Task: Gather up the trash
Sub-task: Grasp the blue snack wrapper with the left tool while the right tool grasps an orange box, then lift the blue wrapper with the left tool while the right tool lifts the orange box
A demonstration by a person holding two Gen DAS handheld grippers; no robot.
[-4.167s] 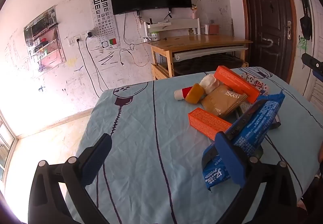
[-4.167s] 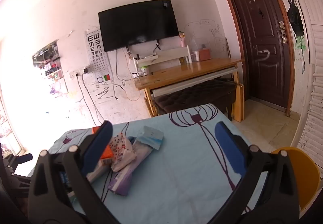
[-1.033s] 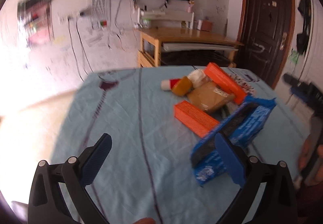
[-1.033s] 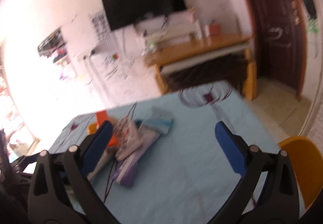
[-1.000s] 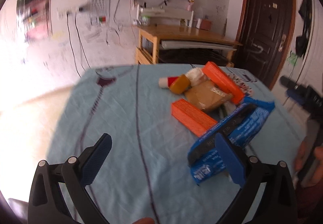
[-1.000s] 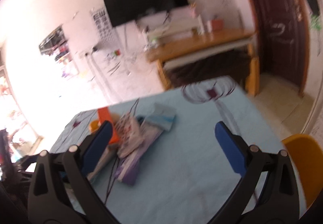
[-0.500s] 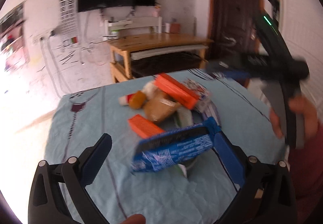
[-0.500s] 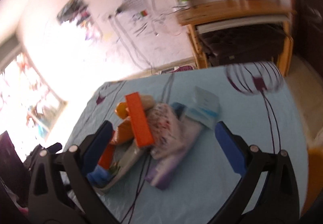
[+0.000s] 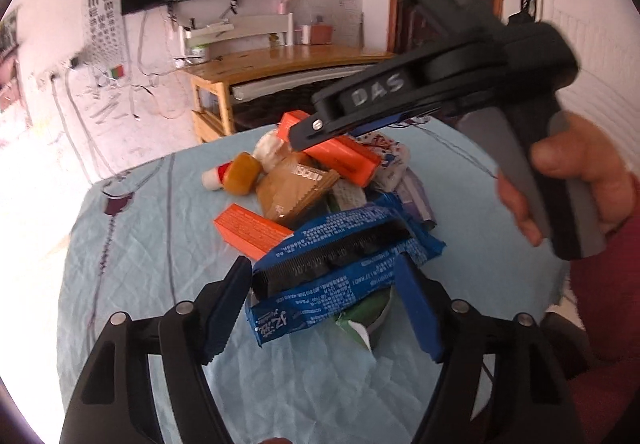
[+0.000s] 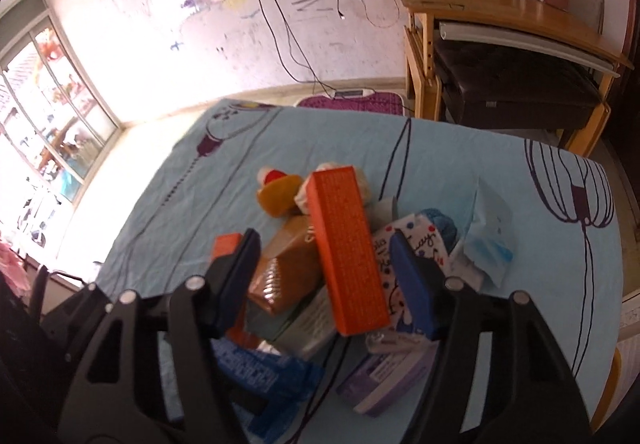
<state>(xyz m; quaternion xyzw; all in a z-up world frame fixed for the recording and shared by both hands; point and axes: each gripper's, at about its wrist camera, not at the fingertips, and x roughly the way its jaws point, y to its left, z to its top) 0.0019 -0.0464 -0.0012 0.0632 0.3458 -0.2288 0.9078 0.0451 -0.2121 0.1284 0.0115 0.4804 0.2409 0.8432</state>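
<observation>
A pile of trash lies on the light-blue tablecloth (image 9: 132, 264). My left gripper (image 9: 328, 304) is open, its fingers on either side of a blue snack wrapper (image 9: 344, 268) at the near end of the pile. My right gripper (image 10: 332, 276) is open above the pile, its fingers straddling a long orange box (image 10: 348, 252). Around it lie a brown biscuit pack (image 10: 284, 268), a white dotted pouch (image 10: 416, 240), a yellow piece (image 10: 278, 194) and a purple pack (image 10: 384, 380). The right gripper's body (image 9: 440, 76) shows in the left wrist view, held by a hand.
A second orange box (image 9: 252, 230) lies left of the pile. A blue-white tissue pack (image 10: 488, 240) lies to the right. A wooden desk (image 10: 500, 20) with a dark stool stands beyond the table. A window (image 10: 44, 104) is on the left.
Both grippers have moved in over the pile and tilted downward. The left now flanks the blue wrapper; the right now straddles the long orange box. Both sets of fingers are narrower than before.
</observation>
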